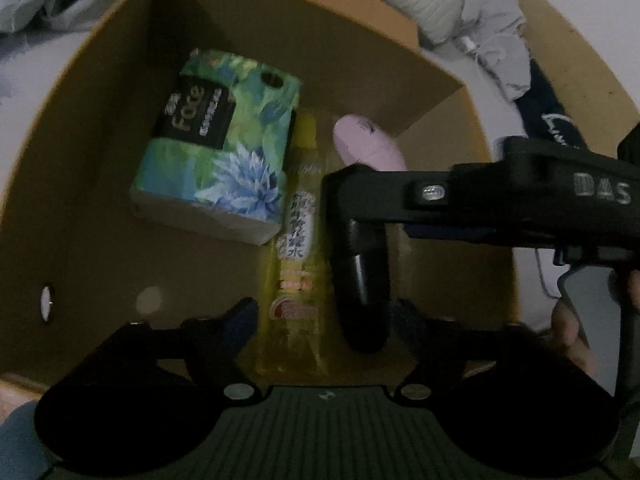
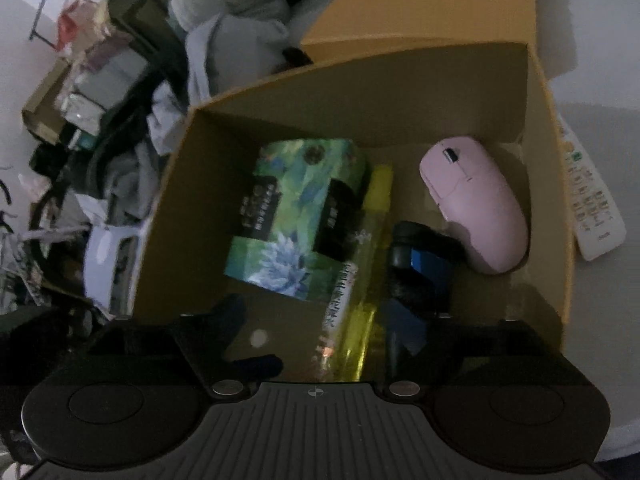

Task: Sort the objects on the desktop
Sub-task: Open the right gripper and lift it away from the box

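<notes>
An open cardboard box (image 1: 100, 128) (image 2: 552, 184) holds a green floral tissue pack (image 1: 224, 148) (image 2: 296, 216), a yellow bottle (image 1: 296, 248) (image 2: 360, 280) lying lengthwise, and a pink mouse (image 1: 368, 144) (image 2: 476, 204). A dark, glossy black thing with a blue part (image 1: 362, 280) (image 2: 420, 260) lies beside the bottle; I cannot tell what it is. My left gripper (image 1: 324, 320) hangs open over the bottle's near end, pads apart from it. My right gripper (image 2: 316, 328) is open too, above the bottle. In the left wrist view it reaches in from the right (image 1: 344, 192).
A white remote control (image 2: 592, 200) lies just outside the box's right wall. Heaped clothes (image 2: 232, 44) and cluttered shelves (image 2: 92, 80) crowd the left and far side. A second cardboard box (image 2: 440, 8) stands behind. A hand (image 1: 568, 328) holds the right gripper.
</notes>
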The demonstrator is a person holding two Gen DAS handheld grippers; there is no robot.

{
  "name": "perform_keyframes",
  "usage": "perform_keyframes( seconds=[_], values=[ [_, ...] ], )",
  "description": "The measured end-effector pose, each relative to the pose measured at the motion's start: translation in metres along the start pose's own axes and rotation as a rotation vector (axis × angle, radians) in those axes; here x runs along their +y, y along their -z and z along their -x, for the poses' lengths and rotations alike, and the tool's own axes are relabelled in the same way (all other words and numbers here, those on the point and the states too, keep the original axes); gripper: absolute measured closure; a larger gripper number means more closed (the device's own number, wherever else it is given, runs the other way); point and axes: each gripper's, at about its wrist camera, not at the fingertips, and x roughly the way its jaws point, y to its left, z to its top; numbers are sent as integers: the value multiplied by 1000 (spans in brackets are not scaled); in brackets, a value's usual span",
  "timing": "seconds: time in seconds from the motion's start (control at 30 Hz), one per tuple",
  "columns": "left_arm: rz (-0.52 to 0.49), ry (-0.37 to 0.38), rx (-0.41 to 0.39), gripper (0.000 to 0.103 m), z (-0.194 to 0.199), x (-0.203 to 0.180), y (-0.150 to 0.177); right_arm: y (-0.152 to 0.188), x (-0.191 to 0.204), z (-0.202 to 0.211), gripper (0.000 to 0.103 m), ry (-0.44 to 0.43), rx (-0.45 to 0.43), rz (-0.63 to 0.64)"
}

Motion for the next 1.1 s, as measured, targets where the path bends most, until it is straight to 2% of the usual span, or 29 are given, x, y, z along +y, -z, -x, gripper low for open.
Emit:
perform_keyframes(
  seconds=[0.07,0.23,0.47,0.7,1.03,1.1],
  values=[
    [-11,13,-27,16,6,-4,-2,1,2,14,9,-20,-24,0],
    [-44,47,-118,0,37,-10,3,5,6,54,0,-65,-91,2],
    [-81,75,-256,0,70,-23,11,22,7,108,0,-50,-189,9],
    [-119,50,-405,0,91,-23,25,52,-1,150,0,71,-301,90],
    [-145,-17,-502,0,98,-24,37,87,-10,169,0,290,-459,218],
    [-157,-34,-523,0,99,-26,38,89,-12,168,0,310,-479,230]
  ],
)
